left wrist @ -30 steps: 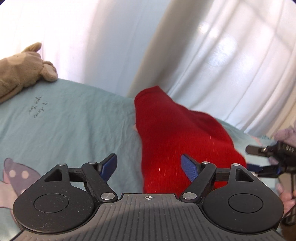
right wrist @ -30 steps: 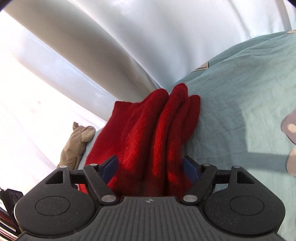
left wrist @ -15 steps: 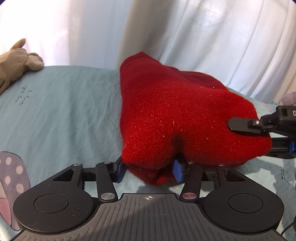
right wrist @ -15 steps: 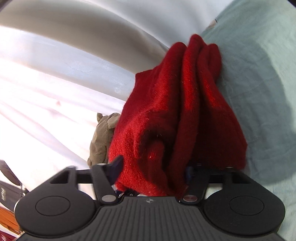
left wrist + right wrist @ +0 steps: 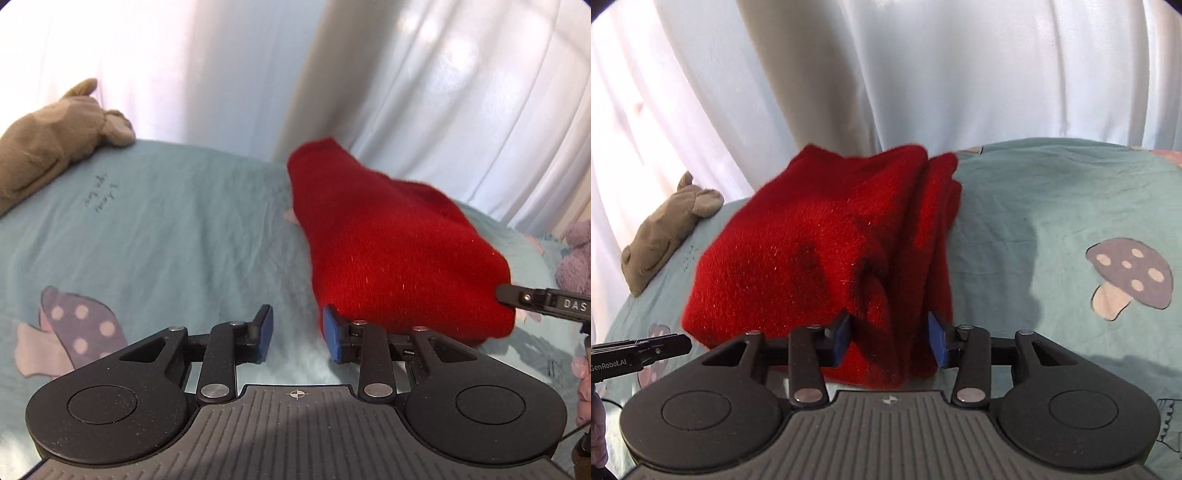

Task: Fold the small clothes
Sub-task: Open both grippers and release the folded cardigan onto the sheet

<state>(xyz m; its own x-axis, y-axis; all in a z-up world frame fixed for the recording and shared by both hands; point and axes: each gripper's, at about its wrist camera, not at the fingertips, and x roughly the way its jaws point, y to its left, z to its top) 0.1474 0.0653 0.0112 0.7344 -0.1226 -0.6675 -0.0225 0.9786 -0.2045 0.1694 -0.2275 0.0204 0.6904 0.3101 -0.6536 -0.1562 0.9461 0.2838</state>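
The red sweater (image 5: 827,254) lies bunched on the blue bedsheet (image 5: 155,229). The left gripper (image 5: 298,330), jaws just narrowed, is empty beside it; the right gripper (image 5: 889,341), just widening, straddles a fold. Loosened, the folds could slump apart.

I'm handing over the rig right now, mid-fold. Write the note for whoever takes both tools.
Left tool: jaws have just been closing, with nothing between them. It sits just off the near edge of the red fuzzy knit garment.
Right tool: jaws have just been opening, with a bunched fold of the garment between them. Whether the pads press it is unclear.
Garment: lies on the teal mushroom-print bed sheet, doubled into several uneven layers.
Done: rough fold.
Left: probably free the right tool, then flatten and square the layers.
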